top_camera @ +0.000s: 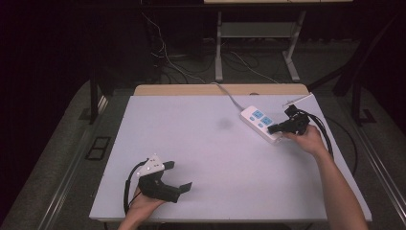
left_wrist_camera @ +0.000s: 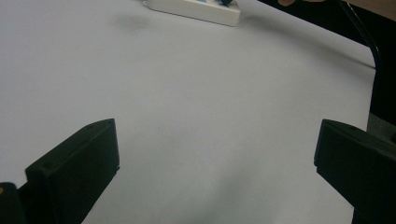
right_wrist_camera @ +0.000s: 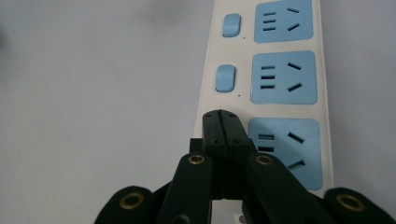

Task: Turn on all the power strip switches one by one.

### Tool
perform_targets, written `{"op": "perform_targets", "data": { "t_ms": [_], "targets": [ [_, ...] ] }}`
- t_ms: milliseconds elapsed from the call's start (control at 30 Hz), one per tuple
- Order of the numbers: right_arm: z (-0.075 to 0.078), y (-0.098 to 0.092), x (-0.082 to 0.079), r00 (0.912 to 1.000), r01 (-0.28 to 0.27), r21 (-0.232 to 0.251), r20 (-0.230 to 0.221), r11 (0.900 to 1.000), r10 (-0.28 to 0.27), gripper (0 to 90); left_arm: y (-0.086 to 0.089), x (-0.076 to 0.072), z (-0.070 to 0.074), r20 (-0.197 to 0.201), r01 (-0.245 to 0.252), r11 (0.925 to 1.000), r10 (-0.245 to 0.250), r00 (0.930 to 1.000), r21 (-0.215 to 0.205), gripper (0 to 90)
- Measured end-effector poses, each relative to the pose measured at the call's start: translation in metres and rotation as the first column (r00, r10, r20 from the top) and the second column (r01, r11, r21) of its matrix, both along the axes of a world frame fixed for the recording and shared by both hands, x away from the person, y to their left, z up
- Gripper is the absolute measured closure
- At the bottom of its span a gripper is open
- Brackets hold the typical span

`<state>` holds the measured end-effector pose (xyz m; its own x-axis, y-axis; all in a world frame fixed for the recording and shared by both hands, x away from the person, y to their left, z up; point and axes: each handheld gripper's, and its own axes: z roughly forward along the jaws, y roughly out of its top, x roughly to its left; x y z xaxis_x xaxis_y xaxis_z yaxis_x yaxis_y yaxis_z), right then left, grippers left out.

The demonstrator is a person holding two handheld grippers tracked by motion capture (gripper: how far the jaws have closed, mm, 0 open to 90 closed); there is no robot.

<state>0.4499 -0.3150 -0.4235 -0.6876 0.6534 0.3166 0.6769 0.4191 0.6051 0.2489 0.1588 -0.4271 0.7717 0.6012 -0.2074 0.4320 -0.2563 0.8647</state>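
Note:
A white power strip (top_camera: 261,123) with three blue sockets and blue rocker switches lies at the table's back right, also seen in the left gripper view (left_wrist_camera: 196,8). My right gripper (top_camera: 272,128) is shut with nothing between its jaws. Its joined tips (right_wrist_camera: 224,116) rest over the strip (right_wrist_camera: 210,93) beside the nearest socket (right_wrist_camera: 289,149), in line with the two visible switches (right_wrist_camera: 225,78). Whatever lies under the tips is hidden, and I cannot tell if they touch. My left gripper (top_camera: 179,175) stands wide open and empty (left_wrist_camera: 215,135) near the front left.
The strip's white cord (top_camera: 230,96) runs off the back edge past a wooden strip (top_camera: 220,89). A black cable (top_camera: 328,139) trails from the right gripper along the forearm. The white tabletop (top_camera: 201,143) stretches between the two hands.

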Motion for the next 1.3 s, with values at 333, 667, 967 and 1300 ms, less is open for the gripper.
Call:
{"op": "perform_targets", "data": {
  "t_ms": [333, 667, 967, 1300],
  "targets": [
    [0.0002, 0.0037, -0.0006, 0.9999, -0.012, -0.022, 0.011, 1.0, 0.013, 90.0, 0.0004, -0.0005, 0.0003, 0.002, 0.003, 1.0, -0.003, 1.0, 0.0, 0.0],
    [-0.0003, 0.003, -0.0018, 0.9999, -0.003, -0.015, 0.014, 1.0, 0.003, 90.0, 0.0007, -0.0003, 0.0002, 0.001, 0.002, 1.0, -0.002, 1.0, 0.0, 0.0],
    [-0.0004, 0.0016, -0.0013, 1.0, 0.007, 0.013, 0.003, 1.0, -0.007, 90.0, 0.0009, 0.0005, 0.0, -0.002, 0.002, 1.0, -0.002, 1.0, 0.0, 0.0],
    [0.0027, 0.0098, 0.0009, 0.9995, -0.03, -0.012, -0.002, 0.999, 0.03, 90.0, 0.0023, 0.0015, -0.0002, -0.002, -0.004, 1.0, 0.004, 1.0, -0.002, 0.0]
  ]
}}
